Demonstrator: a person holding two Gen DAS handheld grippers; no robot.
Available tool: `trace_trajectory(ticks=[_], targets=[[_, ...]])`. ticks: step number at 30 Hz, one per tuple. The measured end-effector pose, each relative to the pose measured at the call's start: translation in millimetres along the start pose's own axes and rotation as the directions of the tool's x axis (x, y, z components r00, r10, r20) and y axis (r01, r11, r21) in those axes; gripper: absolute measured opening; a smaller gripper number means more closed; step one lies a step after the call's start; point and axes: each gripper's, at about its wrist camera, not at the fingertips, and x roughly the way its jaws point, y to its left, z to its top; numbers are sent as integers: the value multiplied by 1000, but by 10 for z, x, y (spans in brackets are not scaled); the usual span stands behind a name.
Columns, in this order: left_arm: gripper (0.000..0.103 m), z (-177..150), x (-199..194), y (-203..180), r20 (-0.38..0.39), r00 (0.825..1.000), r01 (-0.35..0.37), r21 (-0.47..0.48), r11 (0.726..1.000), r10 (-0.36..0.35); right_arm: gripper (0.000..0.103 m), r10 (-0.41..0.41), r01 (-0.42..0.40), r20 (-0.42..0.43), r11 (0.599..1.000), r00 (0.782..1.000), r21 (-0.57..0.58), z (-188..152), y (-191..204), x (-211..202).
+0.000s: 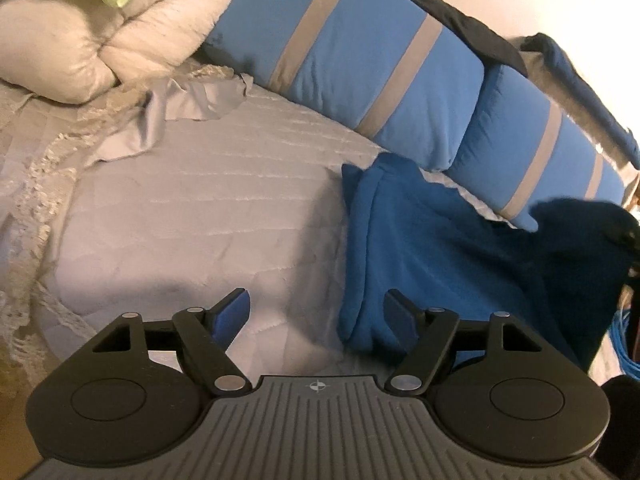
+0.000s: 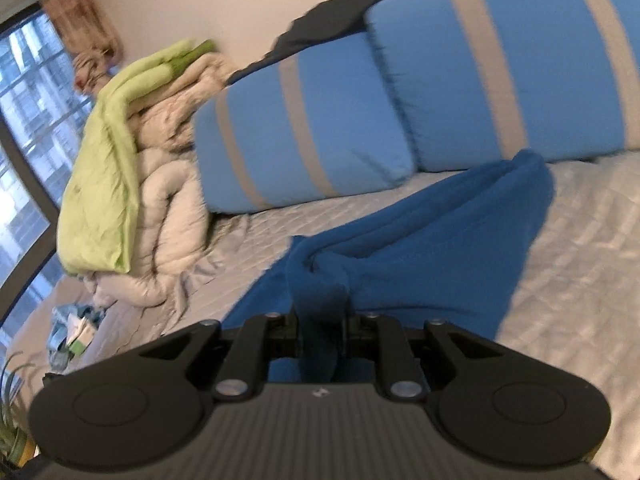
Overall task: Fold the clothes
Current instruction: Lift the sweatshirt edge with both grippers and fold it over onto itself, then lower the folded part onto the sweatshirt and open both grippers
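A blue fleece garment [image 1: 420, 248] lies partly folded on the pale quilted bed [image 1: 200, 208], its left edge doubled into a long fold. My left gripper [image 1: 316, 312] hovers open over the bedspread at the garment's near left edge, with nothing between its fingers. In the right wrist view the same blue garment [image 2: 420, 248] stretches away toward the pillows, and my right gripper [image 2: 320, 316] is shut on a bunched corner of it, lifting that corner off the bed.
Two blue pillows with grey stripes [image 1: 360, 64] line the far side of the bed. A beige duvet with a lime-green sheet on top [image 2: 120, 168] is heaped at the left. A window [image 2: 24, 128] lies beyond it. A dark garment [image 1: 472, 28] lies behind the pillows.
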Motion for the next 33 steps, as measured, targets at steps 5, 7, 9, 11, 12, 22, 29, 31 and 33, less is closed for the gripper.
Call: trace_trajectory(ticks=[5,7,9,11,12,22,29,31,33], targets=[[73,64,-173,89,18,1000,3,-32,999,-2,17,106,-109,-43,991,993,-79,-29,749,587],[73,69,-208,122,17,1000,-6,-40,999,6,17,156,-162,-65,981,986,-104,-74,1087,853],[73,74,-244,155,16,1000,-14,-48,999,15,17,153,-189,-181,961,971,-203,-273,1460,1261],[73,79,-279,188,15,1000,-23,-55,998,23,16,107,-192,-290,940,951,-281,-574,1704,1637],[73,80,-294,200,12,1000,-22,-50,998,22,16,78,-180,-322,937,943,-298,-694,1752,1751],[73,91,-344,267,0,1000,-16,-38,999,16,17,32,-153,-361,938,932,-310,-847,1824,1907],[73,86,-305,173,-8,1000,9,-32,999,-9,67,124,-208,-356,955,926,-210,-805,1715,1885],[73,95,-311,141,-4,1000,24,-25,999,-25,81,182,-250,-338,954,923,-167,-725,1671,1780],[73,119,-319,104,0,999,40,-22,999,-40,88,230,-279,-295,951,928,-136,-617,1619,1628]])
